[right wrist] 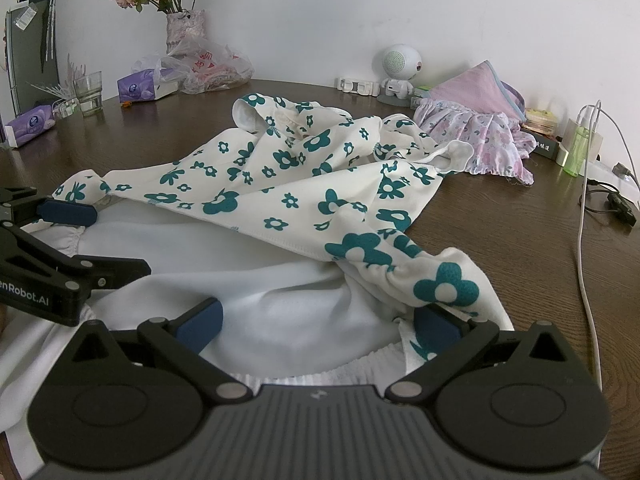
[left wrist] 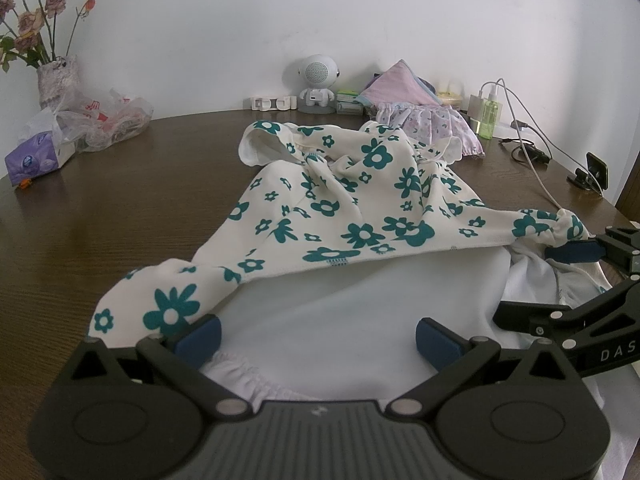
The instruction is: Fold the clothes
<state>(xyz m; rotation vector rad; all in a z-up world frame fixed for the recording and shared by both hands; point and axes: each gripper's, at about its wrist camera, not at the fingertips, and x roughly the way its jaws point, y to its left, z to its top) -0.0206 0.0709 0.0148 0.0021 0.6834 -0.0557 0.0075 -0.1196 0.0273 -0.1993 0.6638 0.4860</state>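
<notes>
Floral garment [left wrist: 360,200], white with teal flowers, lies rumpled mid-counter, neck end towards the wall, hem end nearest the cameras, with a plain white under-layer [left wrist: 340,292] showing below the hem. Left tool [left wrist: 316,336] is released, jaws wide apart, and the left hem corner is bunched against its outer finger, not pinched. Right tool [right wrist: 318,322] is the same: spread wide, with the right hem corner heaped over its outer finger. Neither is gripping anything. The step looks like taking both hem corners for the first fold. To do it well, each tool should centre on its corner before clenching and catch the printed layer and white layer together, or the lining will likely drag behind. Then lift level, keep the hem taut between the tools, and carry it to the neck end. The upper part is twisted with a sleeve curled up, so flattening it first would likely give a cleaner fold. The dark wood counter [left wrist: 100,220] is smooth, so the fabric may slide. It is cluttered along the back: a pink floral garment [left wrist: 432,124] touching the far right of the piece, a white cable [right wrist: 586,216] on the right edge as a snag risk, a round-headed speaker [left wrist: 318,80], a vase of dried roses [left wrist: 56,80], a plastic bag [left wrist: 112,120], a tissue pack [left wrist: 38,156], and a glass [right wrist: 89,92]. The wall behind is plain white.
</notes>
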